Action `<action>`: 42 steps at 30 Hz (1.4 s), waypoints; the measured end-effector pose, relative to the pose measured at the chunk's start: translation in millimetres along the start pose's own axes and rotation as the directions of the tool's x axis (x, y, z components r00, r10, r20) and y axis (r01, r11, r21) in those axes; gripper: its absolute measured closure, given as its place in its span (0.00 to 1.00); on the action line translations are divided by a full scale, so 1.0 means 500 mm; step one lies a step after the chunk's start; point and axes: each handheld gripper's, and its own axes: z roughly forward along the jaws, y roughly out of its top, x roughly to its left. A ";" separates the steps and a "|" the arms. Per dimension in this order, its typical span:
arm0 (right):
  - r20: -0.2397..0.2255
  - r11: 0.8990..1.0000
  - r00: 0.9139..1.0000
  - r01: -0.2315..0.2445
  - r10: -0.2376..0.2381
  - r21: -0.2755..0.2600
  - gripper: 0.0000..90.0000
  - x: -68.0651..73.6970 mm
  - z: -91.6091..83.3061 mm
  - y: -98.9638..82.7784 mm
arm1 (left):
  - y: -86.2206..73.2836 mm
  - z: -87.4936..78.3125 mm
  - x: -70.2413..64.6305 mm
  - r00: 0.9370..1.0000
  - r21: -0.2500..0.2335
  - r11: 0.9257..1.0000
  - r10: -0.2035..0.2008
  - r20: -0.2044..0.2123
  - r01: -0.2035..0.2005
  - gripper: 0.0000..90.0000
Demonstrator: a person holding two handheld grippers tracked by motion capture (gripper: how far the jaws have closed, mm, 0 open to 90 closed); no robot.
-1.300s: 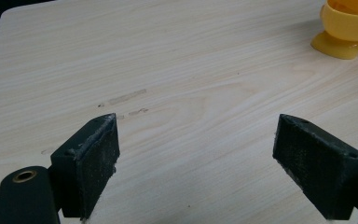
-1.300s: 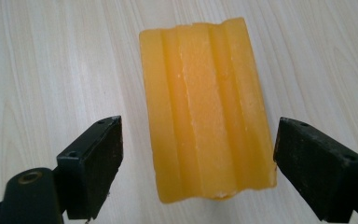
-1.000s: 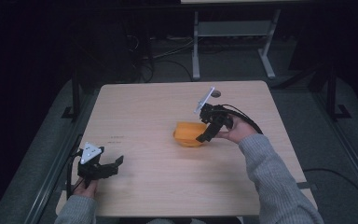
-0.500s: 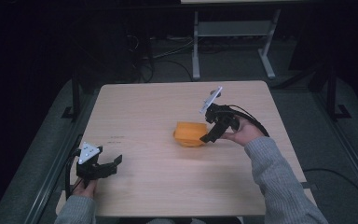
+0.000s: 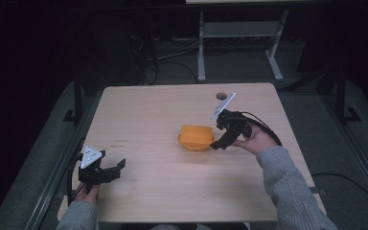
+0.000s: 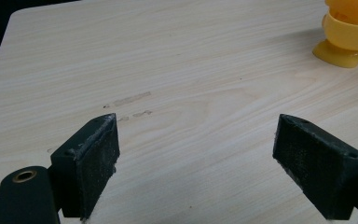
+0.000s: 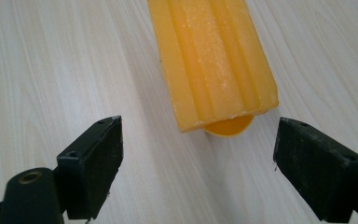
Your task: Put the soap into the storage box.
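An orange ridged block (image 5: 197,136) rests on top of a yellow round base (image 7: 228,126) in the middle of the wooden table (image 5: 163,110). My right gripper (image 5: 219,140) sits just right of the block, open, its jaws apart and nothing between them; the right gripper view shows the block (image 7: 213,58) just ahead of the gap (image 7: 198,165). My left gripper (image 5: 115,168) is open near the table's front left corner, far from the block. The left gripper view has the yellow base (image 6: 349,35) at its top right, well beyond the open jaws (image 6: 196,170).
A small dark hole (image 5: 221,96) marks the table's far right part. Behind the table stands a grey metal frame (image 5: 239,38) with cables on the dark floor. Faint scuff marks (image 6: 128,100) lie on the wood ahead of my left gripper.
My right gripper has drawn back a little to the right, away from the orange block. The left gripper has hardly moved.
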 end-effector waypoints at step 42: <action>0.018 0.992 0.992 -0.126 0.126 0.022 0.17 0.012 -0.015 -0.131 | 0.000 0.003 0.003 1.000 0.006 1.000 0.009 -0.001 -0.009 0.15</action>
